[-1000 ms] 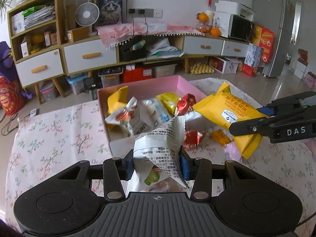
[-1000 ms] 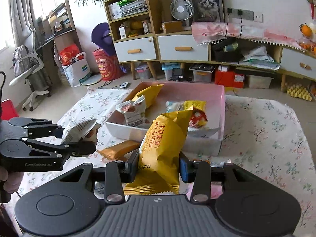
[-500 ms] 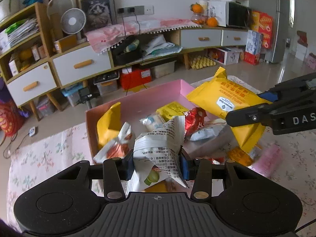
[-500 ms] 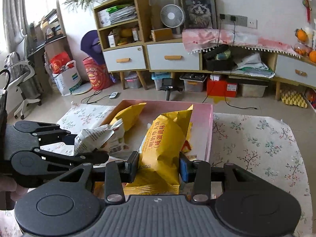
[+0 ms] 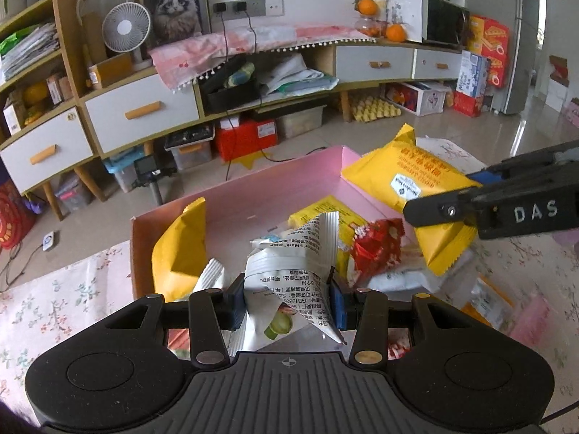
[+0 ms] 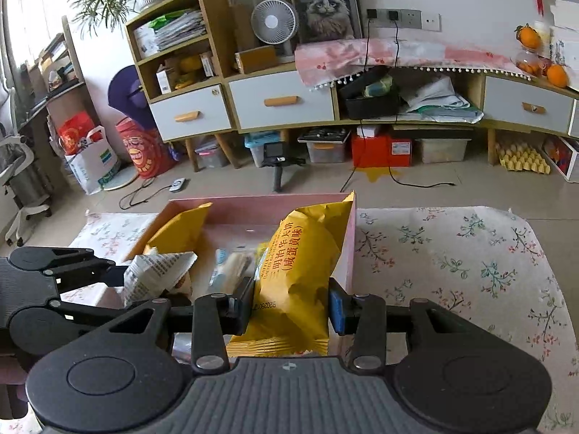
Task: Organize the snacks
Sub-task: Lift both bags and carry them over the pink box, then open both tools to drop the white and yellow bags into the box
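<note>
Looking along your left gripper [image 5: 287,302], you see the white snack bag [image 5: 293,275] hanging over the pink box [image 5: 275,177], which sits on the flowery tablecloth [image 5: 65,296]. The box already has yellow packs, a red pack [image 5: 378,251] and other snacks piled in it. If you let go here, I think the white bag may land on the heap and slide over the low front edge. Your two bags are also close together, so they might bump. The left jaws are partly apart and squeezed on the white bag, with both blue pads pressing its sides.

Looking along your right gripper [image 6: 289,305], you see the big yellow snack bag [image 6: 300,275] sticking up over the right side of the box, near its pink wall. Dropped from here, it may tip over that wall onto the cloth. The right jaws are pinched tight on the lower part of the yellow bag
</note>
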A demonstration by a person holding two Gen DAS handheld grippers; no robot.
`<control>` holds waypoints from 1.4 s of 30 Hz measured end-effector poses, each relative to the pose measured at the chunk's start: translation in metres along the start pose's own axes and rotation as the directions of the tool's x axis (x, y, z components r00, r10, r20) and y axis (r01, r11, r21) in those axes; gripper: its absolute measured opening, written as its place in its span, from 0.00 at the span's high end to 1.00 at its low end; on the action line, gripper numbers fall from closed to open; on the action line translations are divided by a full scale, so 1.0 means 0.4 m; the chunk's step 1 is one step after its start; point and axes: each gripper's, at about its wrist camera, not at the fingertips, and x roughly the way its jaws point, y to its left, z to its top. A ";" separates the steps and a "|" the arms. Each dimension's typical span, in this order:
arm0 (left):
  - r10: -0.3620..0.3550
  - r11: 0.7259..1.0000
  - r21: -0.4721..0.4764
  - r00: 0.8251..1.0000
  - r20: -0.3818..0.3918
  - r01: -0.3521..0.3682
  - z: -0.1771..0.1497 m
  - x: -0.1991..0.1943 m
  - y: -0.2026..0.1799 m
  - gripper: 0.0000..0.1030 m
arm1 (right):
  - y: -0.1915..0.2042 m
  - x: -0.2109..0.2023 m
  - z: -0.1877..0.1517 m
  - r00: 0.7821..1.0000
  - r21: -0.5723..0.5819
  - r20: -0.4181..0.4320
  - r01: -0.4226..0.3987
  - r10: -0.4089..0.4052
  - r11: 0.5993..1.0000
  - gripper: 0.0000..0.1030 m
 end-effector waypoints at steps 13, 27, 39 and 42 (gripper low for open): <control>0.022 0.999 -0.038 1.000 -0.018 -0.022 0.011 0.081 0.026 0.59 | -0.017 0.065 0.008 0.999 -0.035 -0.034 0.002 -0.003 0.999 0.77; 0.005 0.998 -0.061 1.000 0.003 -0.005 0.014 0.060 0.024 0.46 | -0.028 0.054 0.018 1.000 -0.003 -0.007 -0.005 0.005 1.000 0.58; 0.003 0.994 -0.105 1.000 0.010 -0.002 -0.003 -0.050 0.005 0.15 | -0.010 -0.038 0.016 0.999 -0.018 0.028 0.035 -0.034 0.999 0.26; 0.010 0.994 -0.105 1.000 0.010 -0.009 -0.015 -0.089 -0.006 0.11 | 0.002 -0.070 0.013 0.998 -0.020 0.037 0.042 -0.041 0.999 0.23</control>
